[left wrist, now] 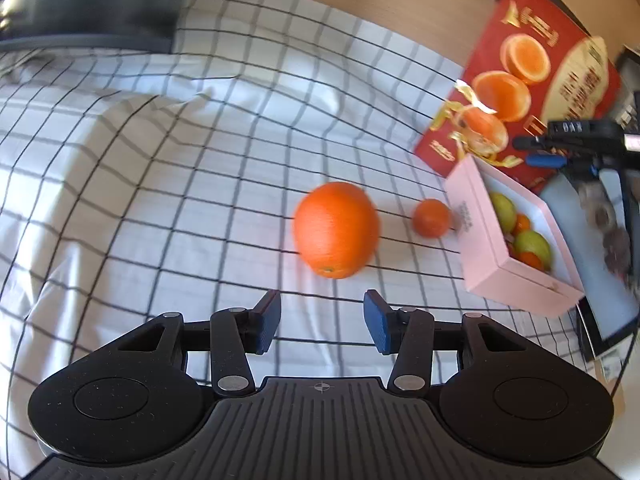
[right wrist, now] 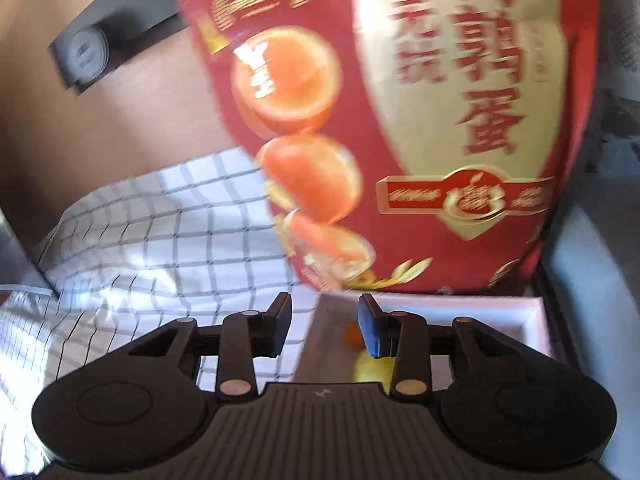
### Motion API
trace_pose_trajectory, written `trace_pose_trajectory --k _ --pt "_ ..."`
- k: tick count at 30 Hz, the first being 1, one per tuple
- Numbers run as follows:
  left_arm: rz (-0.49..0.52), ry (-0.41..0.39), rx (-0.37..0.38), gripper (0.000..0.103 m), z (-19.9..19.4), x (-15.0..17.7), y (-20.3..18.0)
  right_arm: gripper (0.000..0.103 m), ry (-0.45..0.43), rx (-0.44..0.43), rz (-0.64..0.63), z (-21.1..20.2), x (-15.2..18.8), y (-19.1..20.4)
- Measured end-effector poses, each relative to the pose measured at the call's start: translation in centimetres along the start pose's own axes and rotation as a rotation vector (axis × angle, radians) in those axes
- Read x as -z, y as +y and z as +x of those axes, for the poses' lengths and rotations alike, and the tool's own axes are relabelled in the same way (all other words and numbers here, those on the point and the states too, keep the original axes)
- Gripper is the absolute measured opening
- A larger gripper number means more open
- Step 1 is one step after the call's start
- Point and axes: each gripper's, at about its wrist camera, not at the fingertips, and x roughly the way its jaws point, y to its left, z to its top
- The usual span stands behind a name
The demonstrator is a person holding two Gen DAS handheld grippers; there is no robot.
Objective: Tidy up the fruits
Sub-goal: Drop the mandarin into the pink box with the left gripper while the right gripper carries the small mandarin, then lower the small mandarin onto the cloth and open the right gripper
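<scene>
We count green and orange fruit in the pink box [left wrist: 484,240]; big orange [left wrist: 336,230] and small orange [left wrist: 432,218] remain on the cloth [left wrist: 160,160], left gripper [left wrist: 322,320] and right gripper [right wrist: 324,324] both spread, empty.

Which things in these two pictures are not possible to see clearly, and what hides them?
- Fruit count in the pink box: left wrist view, the box wall covers part; right wrist view, the right gripper covers most.
- Red box small print: right wrist view, motion blur; top cut off by the edge.
- Dark object at top left: left wrist view, blurred and cut off.
- Large orange underside: hidden against the checked cloth.
</scene>
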Motion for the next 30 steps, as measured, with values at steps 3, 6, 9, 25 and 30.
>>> trace_pose_trajectory --k 3,6,9,25,30 --pt "-0.011 0.001 -0.002 0.05 -0.2 0.1 0.6 0.037 0.032 -0.026 -0.09 0.5 1.6 3.0" --pt "-0.003 0.007 0.001 0.05 -0.3 0.2 0.7 0.037 0.075 -0.043 -0.213 1.7 3.5 6.7" --pt "0.008 0.011 0.005 0.05 -0.5 0.5 0.8 0.037 0.108 -0.042 -0.305 3.0 5.3 9.8" --pt "-0.059 0.006 -0.007 0.05 -1.0 0.2 4.2 0.056 0.209 0.114 -0.447 8.8 8.5 12.2" --pt "-0.044 0.011 0.009 0.05 -0.6 -0.2 3.7 0.045 0.205 0.171 -0.517 9.1 9.3 12.2"
